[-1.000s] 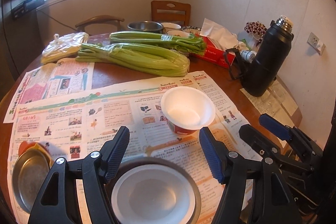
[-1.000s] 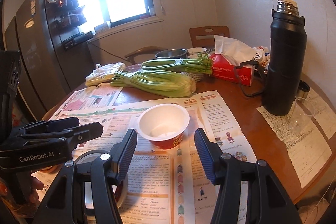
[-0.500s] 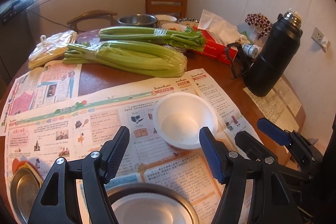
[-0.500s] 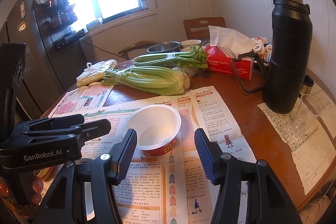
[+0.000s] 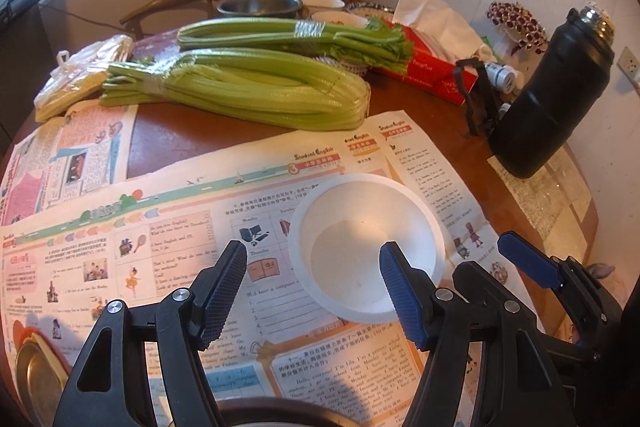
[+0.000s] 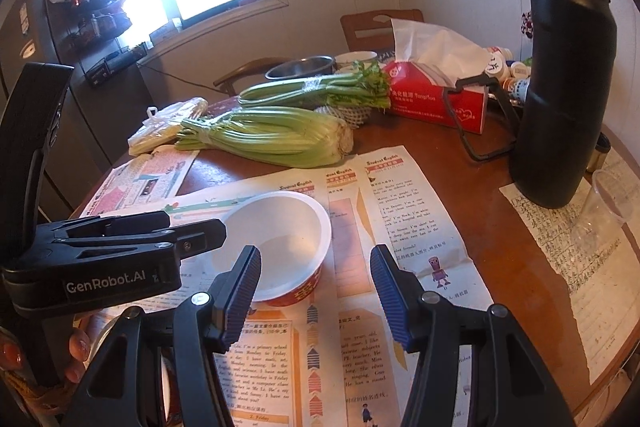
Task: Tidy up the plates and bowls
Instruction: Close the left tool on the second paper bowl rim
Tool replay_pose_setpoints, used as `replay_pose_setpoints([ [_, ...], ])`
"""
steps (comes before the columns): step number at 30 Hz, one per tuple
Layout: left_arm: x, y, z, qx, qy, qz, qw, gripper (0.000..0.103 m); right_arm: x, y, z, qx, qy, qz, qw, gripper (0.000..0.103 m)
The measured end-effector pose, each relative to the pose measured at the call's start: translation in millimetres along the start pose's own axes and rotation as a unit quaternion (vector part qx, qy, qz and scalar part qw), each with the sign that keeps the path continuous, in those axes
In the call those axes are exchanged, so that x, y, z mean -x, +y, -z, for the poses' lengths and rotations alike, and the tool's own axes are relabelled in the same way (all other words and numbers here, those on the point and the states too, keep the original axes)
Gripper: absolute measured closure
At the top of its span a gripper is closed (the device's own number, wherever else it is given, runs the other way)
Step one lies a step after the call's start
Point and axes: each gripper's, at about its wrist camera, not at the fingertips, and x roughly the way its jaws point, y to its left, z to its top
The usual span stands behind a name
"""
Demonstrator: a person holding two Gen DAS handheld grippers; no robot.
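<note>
A white bowl (image 5: 366, 247) with a red outside (image 6: 280, 239) stands on the newspaper in the middle of the round table. My left gripper (image 5: 314, 251) hovers open just in front of and above it, its right finger overlapping the bowl's inside in the picture. My right gripper (image 6: 316, 255) is open too, close by the bowl's near right side, with nothing pressed between its pads. A dark-rimmed bowl (image 5: 272, 411) peeks in at the bottom of the left wrist view. A metal plate (image 5: 36, 379) lies at the lower left.
Two celery bunches (image 5: 240, 91) and a plastic bag (image 5: 80, 75) lie behind the bowl. A red tissue box (image 6: 436, 99), a black thermos (image 6: 560, 87) and a clear plastic cup (image 6: 604, 203) stand to the right. A metal bowl (image 5: 260, 5) and white bowls sit at the back.
Both grippers have moved forward and down toward the white bowl, which now looks larger. The dark-rimmed bowl and metal plate have slid to the bottom edge of the left wrist view.
</note>
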Motion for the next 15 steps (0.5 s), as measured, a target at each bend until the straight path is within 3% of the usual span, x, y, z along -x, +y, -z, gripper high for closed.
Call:
replay_pose_setpoints([
  [15, -40.4, 6.4, -2.6, 0.013, 0.043, 0.004, 0.999, 0.032, -38.1, 3.8, 5.8, 0.016, 0.043, -0.014, 0.999, 0.046],
])
